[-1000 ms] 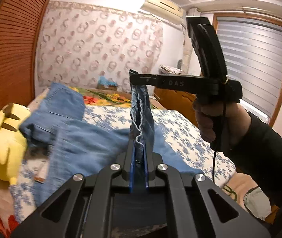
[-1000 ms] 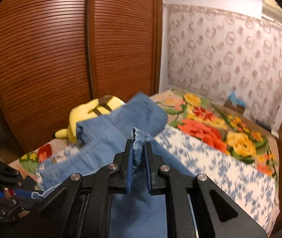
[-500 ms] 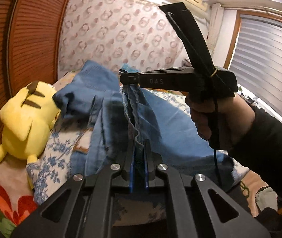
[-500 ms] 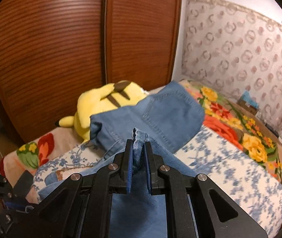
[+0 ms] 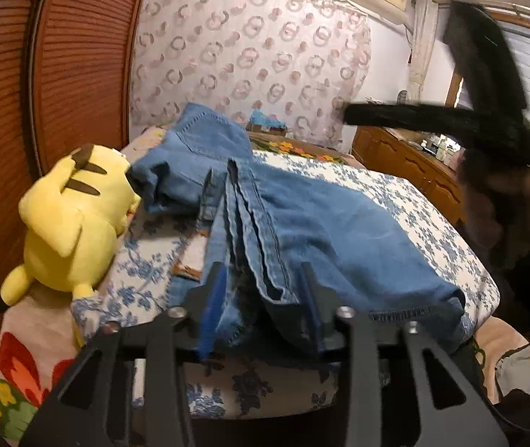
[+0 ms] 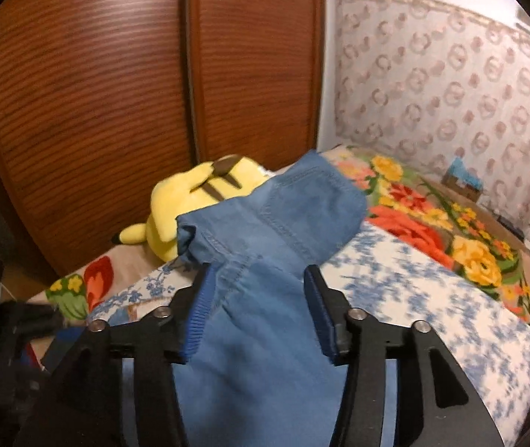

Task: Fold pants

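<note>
Release step: both grippers letting go of the jeans (image 5: 313,231) on the bed (image 5: 432,231).

Left gripper (image 5: 261,298) jaws are opening; bunched hem edge lies between them, pads apparently off the cloth. Right gripper (image 6: 261,309) jaws are opening too, wide apart, denim under and between them but not pinched. Jeans lie flat across the floral sheet, waist end bunched against the yellow plush toy (image 5: 71,219). Looks like one fold just laid. Next probably: back both grippers clear without dragging cloth, then re-grip for the next fold.
</note>
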